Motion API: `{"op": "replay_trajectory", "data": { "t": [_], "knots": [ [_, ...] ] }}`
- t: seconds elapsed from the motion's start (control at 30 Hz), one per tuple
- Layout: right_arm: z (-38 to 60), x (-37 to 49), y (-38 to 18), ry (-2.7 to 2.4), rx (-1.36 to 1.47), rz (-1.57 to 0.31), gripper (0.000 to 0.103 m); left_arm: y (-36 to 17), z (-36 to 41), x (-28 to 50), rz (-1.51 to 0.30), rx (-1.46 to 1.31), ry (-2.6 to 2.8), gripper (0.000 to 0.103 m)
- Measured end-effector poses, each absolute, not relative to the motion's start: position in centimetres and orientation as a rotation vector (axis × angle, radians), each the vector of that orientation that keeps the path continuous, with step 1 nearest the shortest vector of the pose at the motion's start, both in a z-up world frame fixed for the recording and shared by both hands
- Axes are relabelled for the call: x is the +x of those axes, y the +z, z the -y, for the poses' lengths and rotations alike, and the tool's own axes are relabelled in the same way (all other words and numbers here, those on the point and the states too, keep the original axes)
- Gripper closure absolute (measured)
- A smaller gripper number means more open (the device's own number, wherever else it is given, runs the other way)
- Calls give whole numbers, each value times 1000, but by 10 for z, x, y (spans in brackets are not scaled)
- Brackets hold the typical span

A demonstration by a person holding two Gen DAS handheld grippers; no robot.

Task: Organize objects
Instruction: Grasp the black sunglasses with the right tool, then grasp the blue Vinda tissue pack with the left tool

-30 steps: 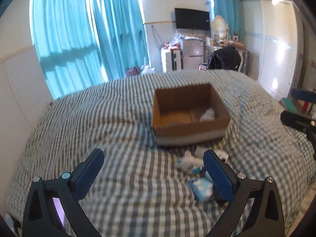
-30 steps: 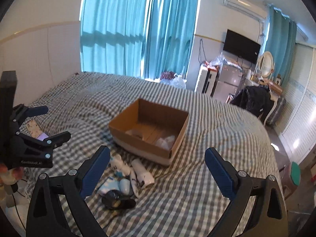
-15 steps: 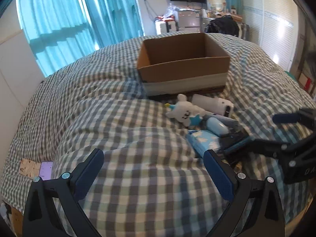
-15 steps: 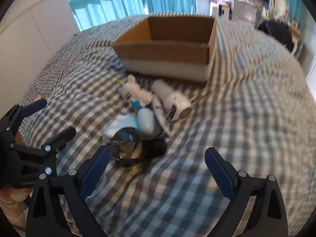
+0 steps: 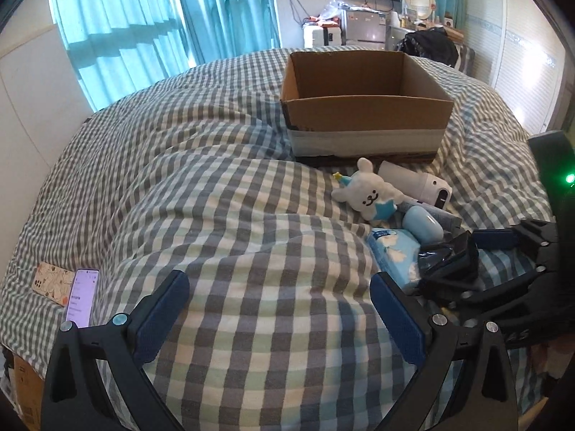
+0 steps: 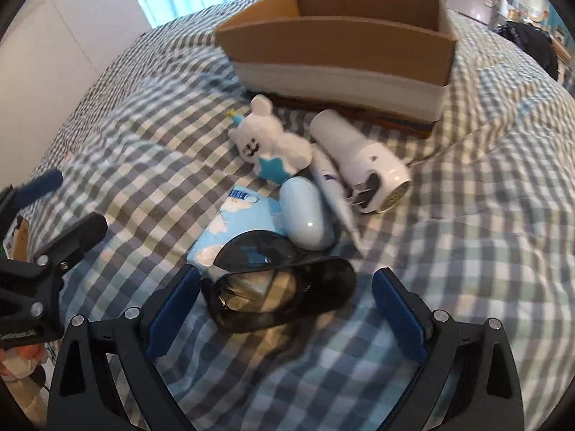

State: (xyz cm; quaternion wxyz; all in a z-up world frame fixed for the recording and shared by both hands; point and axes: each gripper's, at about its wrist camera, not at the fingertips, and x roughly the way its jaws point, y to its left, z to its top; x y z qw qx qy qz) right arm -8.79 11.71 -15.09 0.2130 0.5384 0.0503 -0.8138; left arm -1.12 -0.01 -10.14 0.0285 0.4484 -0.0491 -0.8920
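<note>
Left wrist view: left gripper (image 5: 278, 318) jaws spread wide, holding nothing, above the checked bedcover (image 5: 222, 194). Cardboard box (image 5: 363, 115) sits open-topped beyond. In front of the box: plush bear (image 5: 366, 194), white device (image 5: 413, 181), light blue case (image 5: 422, 221), blue packet (image 5: 393, 255).

Right wrist view: right gripper (image 6: 285, 314) jaws wide apart, gripping nothing; black sunglasses (image 6: 280, 292) lie between the fingers, in front of the box (image 6: 337, 36), partly overlapping the packet (image 6: 222, 231). Bear (image 6: 273, 143), case (image 6: 305, 215) and device (image 6: 363, 158) lie between sunglasses and box.
</note>
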Motion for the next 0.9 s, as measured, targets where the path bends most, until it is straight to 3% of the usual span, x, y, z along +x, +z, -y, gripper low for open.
{"op": "replay_trajectory", "data": {
  "t": [0.07, 0.5, 0.73, 0.9],
  "knots": [
    [-115, -84, -148, -2254, 1460, -133, 18, -102, -2, -12, 153, 1387, -2755, 0],
    [-160, -73, -89, -2543, 1274, -290, 19, -114, -42, -26, 238, 1466, -2783, 0],
    [-188, -72, -79, -2557, 1253, -184, 19, -131, -85, -33, 364, 1527, -2824, 0],
    [-196, -70, -78, -2558, 1250, -169, 19, -148, -95, -51, 254, 1650, -2810, 0]
  ]
}}
